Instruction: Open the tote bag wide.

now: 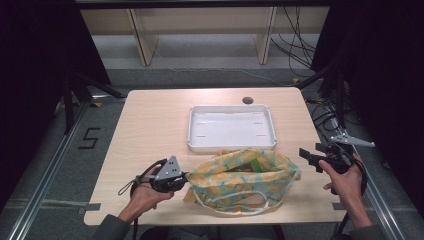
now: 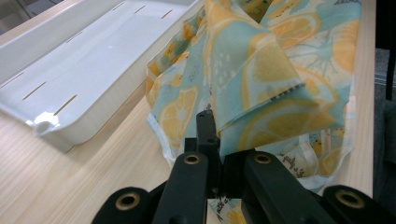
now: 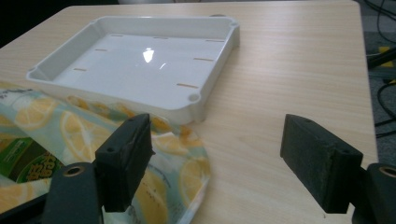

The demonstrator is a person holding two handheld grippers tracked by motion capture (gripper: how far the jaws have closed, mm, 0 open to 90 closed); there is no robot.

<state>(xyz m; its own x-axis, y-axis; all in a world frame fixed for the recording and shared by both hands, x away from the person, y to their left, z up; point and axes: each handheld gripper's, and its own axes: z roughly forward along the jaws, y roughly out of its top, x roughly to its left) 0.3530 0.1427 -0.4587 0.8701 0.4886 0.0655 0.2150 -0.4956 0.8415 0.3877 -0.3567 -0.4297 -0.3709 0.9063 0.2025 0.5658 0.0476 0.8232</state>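
- The left tool [image 1: 186, 179] is seen at the left end of the lemon-print bag [image 1: 245, 180], its jaws closed tight on a fold of the bag's cloth; the pinch is shown close up in the left gripper view, where the cloth [image 2: 261, 88] is gathered between the black jaws.
- The right tool [image 1: 306, 156] is held just off the bag's right end, above the right edge of the tabletop [image 1: 150, 130]; its jaws are spread wide and nothing is gripped between them.
- The bag is laid at the near middle of the tabletop, its mouth open, with its far side touching or just overlapping the near rim of the white tray [image 1: 232, 145].
- Small dark script is printed near the bag's white hem [image 2: 299, 161], but it is too small to be read.
- A green package [image 3: 23, 163] with pale lettering is seen inside the bag; the words cannot be made out.
- A "5" [image 1: 89, 138] is marked on the floor left of the tabletop.
- Bare wood is left open to the left of the tray and bag, and a narrower strip to the right of the tray.
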